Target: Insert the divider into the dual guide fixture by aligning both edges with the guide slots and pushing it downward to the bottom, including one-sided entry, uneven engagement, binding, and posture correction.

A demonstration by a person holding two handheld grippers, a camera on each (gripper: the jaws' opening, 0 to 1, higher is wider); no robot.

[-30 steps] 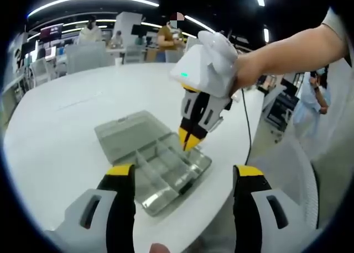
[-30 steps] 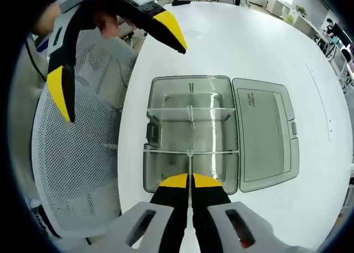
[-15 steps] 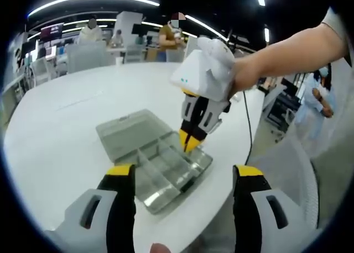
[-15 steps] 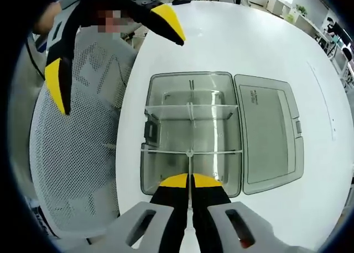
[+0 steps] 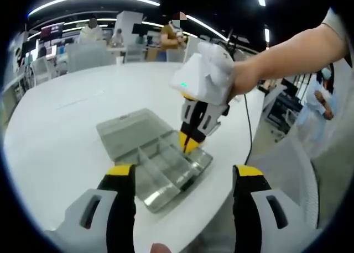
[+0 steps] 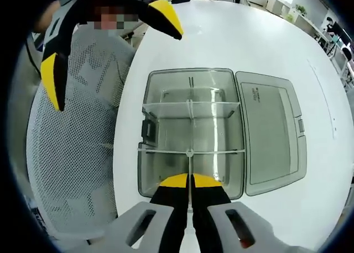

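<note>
Here right gripper (image 6: 190, 179) pinches divider (image 6: 191, 167) in fixture (image 6: 191, 132); left gripper (image 5: 183, 178) spread.

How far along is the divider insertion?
Done: the clear box lies open on the white table, lid flat beside it, two cross dividers seated. In hand: the right hand-held gripper is shut on a thin clear divider at the near compartment; the left hand-held gripper hangs open, off the box. Left: pushing it to the bottom; depth cannot be judged.

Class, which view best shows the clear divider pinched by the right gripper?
The right gripper view: the divider runs edge-on from the shut jaws into the open box. The left gripper view shows the right gripper hiding it.
</note>
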